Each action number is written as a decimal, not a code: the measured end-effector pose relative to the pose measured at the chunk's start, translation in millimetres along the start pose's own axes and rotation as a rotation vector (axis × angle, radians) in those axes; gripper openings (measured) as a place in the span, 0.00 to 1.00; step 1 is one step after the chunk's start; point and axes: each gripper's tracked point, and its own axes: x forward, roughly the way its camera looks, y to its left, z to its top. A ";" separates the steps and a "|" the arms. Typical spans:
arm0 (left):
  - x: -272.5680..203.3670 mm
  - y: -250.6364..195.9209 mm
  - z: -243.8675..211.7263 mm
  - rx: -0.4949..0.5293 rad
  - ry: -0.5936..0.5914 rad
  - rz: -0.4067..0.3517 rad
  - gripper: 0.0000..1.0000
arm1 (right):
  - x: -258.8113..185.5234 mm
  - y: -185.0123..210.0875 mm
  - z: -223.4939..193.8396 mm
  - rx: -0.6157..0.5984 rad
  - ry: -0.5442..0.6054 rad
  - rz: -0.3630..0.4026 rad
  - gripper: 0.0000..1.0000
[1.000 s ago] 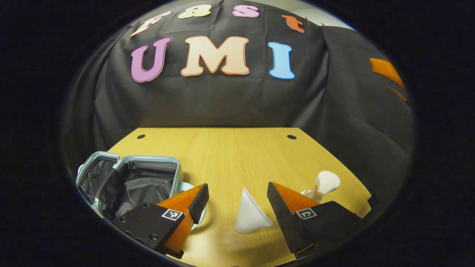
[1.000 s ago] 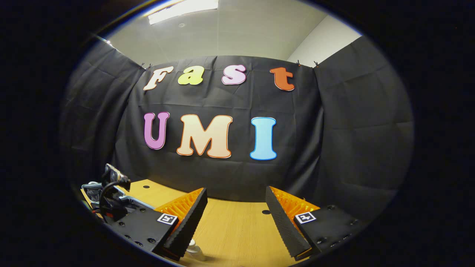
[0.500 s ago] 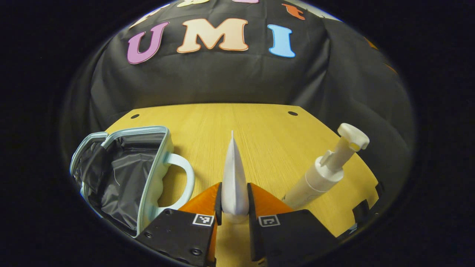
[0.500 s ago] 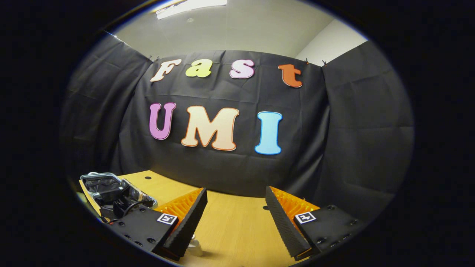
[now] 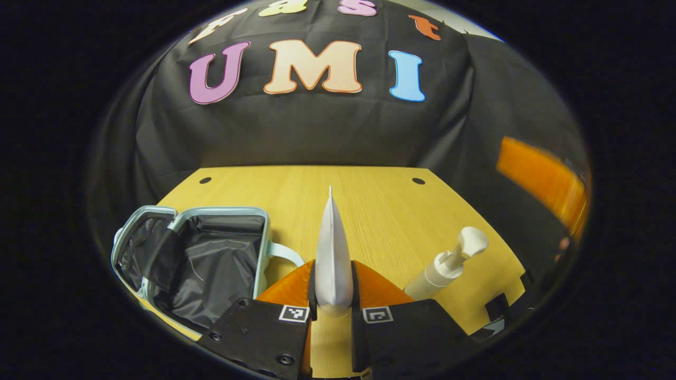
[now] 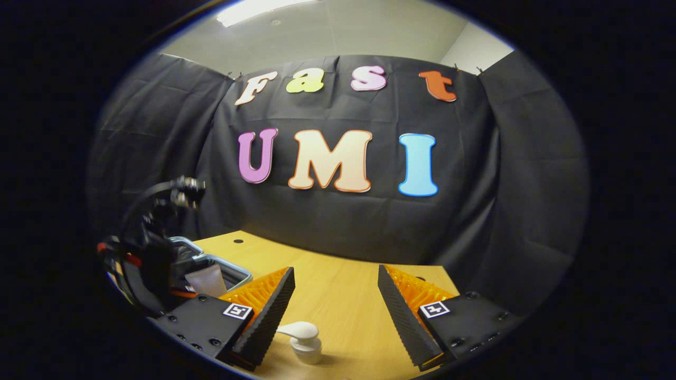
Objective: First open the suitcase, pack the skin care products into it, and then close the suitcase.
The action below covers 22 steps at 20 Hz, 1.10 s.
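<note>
White tube sits clenched in the left gripper, seemingly lifted; right gripper gapes.

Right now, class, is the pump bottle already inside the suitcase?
No: the pump bottle lies on the table, apart from the open suitcase.

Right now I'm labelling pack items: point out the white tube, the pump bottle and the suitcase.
white tube (image 5: 331, 258), left gripper view, mid-body.
pump bottle (image 5: 441, 270), left gripper view, upper body.
suitcase (image 5: 219, 211), left gripper view, far rim.
</note>
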 end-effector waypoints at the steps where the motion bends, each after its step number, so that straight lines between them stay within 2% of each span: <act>1: -6.7 3.4 6.0 0.001 -0.007 0.008 0.22 | 2.9 6.3 -11.8 0.001 0.022 0.015 0.99; 4: -22.1 13.0 22.2 0.008 -0.033 0.032 0.22 | 9.6 20.2 -53.0 -0.004 0.086 0.048 0.99; 10: -40.1 27.3 34.0 0.013 -0.039 0.064 0.22 | 13.6 28.1 -134.5 -0.018 0.222 0.060 0.99; 14: -49.9 41.6 34.9 0.031 -0.031 0.101 0.22 | 14.0 34.0 -169.4 -0.020 0.280 0.095 0.99; 18: -54.8 64.5 33.1 0.024 -0.016 0.141 0.22 | 17.7 35.4 -184.3 -0.010 0.304 0.105 0.84; 19: -56.0 70.9 32.5 0.021 -0.011 0.150 0.22 | 17.5 35.1 -181.1 0.001 0.302 0.108 0.70; 20: -57.6 79.3 32.3 0.021 -0.010 0.163 0.22 | 18.1 38.2 -183.7 0.013 0.314 0.118 0.61; 22: -57.1 98.4 29.1 0.024 0.009 0.187 0.22 | 19.8 40.4 -180.6 0.032 0.339 0.132 0.58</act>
